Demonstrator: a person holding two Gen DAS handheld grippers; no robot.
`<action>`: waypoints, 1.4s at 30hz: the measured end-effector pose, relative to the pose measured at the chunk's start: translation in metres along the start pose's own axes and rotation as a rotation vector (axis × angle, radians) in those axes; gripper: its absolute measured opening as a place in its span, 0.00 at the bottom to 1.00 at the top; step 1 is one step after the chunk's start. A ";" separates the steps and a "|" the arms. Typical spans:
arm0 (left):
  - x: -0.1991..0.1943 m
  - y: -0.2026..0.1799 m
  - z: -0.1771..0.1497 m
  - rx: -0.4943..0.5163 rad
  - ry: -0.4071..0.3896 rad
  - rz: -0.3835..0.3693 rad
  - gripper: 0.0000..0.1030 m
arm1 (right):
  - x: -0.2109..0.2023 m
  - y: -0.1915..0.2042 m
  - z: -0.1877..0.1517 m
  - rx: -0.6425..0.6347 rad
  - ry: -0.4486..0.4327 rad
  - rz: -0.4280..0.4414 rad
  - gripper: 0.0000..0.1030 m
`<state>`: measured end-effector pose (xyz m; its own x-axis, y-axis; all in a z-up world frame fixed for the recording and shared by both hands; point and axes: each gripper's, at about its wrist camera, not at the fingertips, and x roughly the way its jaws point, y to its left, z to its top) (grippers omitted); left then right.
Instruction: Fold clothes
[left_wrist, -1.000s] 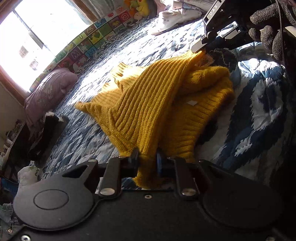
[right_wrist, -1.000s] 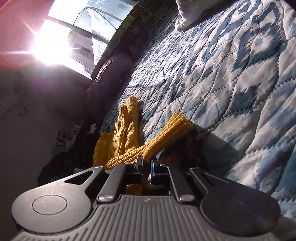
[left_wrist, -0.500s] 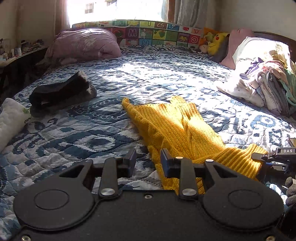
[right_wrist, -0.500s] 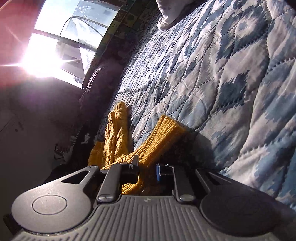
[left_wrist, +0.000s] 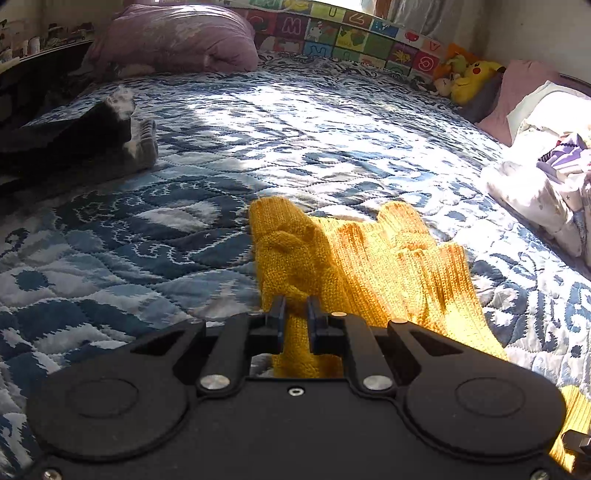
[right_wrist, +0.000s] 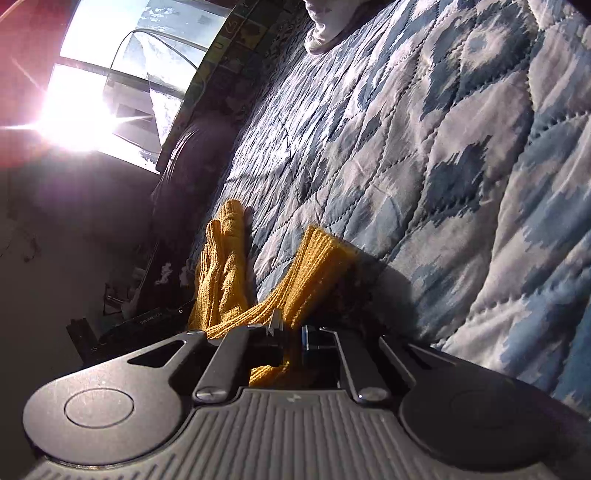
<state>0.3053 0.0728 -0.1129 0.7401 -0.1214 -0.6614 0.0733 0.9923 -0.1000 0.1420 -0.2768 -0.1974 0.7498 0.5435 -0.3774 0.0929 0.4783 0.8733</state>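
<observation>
Mustard-yellow knit sweater (left_wrist: 354, 266) is spread on the quilted bed (left_wrist: 184, 229), pinched at its near edge by the left gripper (left_wrist: 295, 317); the right gripper (right_wrist: 291, 330) seems narrowed on a ribbed cuff. Both corners should be lifted evenly.

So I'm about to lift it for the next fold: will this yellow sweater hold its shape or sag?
The yellow sweater will probably sag: its chunky knit already lies in soft folds. It likely won't slip, since the ribbing gives grip.
</observation>
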 end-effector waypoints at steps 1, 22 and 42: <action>0.003 -0.002 0.001 0.023 0.002 0.014 0.09 | 0.001 0.000 0.000 0.004 0.001 -0.001 0.08; -0.019 -0.019 0.034 0.185 -0.001 -0.031 0.11 | 0.009 -0.001 0.000 0.017 0.000 -0.006 0.07; -0.186 0.003 -0.111 -0.019 0.008 -0.102 0.16 | -0.005 0.004 0.009 -0.051 -0.056 0.097 0.10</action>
<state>0.0938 0.0951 -0.0731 0.7243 -0.2223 -0.6527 0.1355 0.9740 -0.1813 0.1446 -0.2840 -0.1897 0.7890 0.5505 -0.2728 -0.0145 0.4605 0.8876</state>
